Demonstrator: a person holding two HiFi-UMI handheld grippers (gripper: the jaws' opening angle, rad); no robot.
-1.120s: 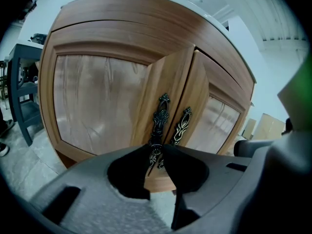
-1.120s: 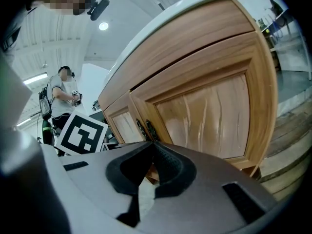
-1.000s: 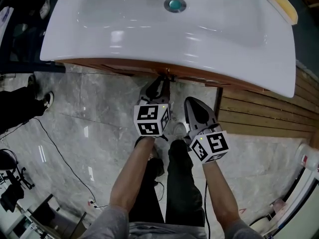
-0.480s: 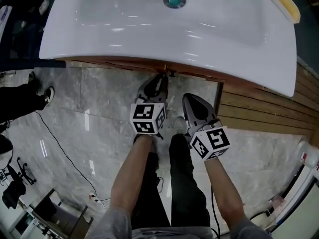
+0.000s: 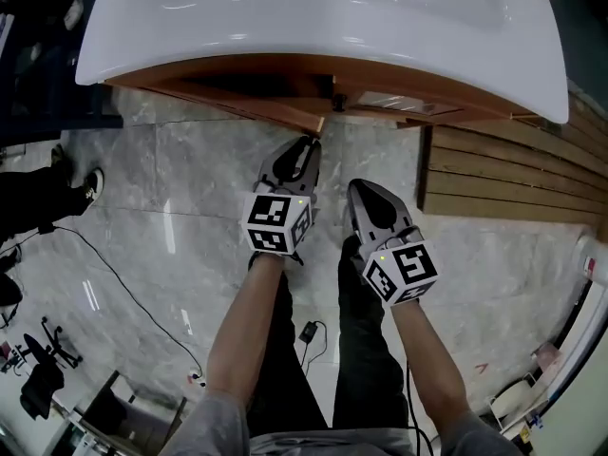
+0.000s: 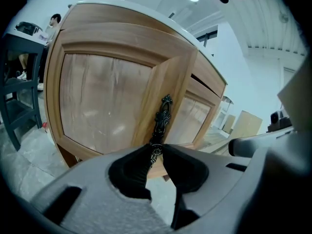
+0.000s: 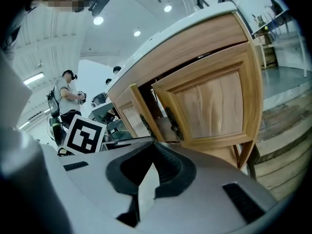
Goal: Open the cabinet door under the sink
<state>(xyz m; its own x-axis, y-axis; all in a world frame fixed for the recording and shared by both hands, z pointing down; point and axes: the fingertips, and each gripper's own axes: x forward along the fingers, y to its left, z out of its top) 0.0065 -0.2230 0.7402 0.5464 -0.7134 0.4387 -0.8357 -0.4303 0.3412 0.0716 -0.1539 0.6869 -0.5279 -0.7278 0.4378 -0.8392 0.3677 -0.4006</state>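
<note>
Left gripper sits just under the sink rim in the head view, cabinet door edge at its 12 o'clock, right gripper at 4 o'clock. Left gripper view: jaws pinch only the bottom tip of the ornate handle, door ajar. Right gripper view: jaws closed, empty. Pull off the door's arc and that tip probably slips out.

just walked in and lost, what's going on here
A person works two handheld grippers at the cabinet under the sink. The left gripper is clamped on the dark handle of the left door, which stands partly open. The right gripper hangs beside it, jaws together, holding nothing.
</note>
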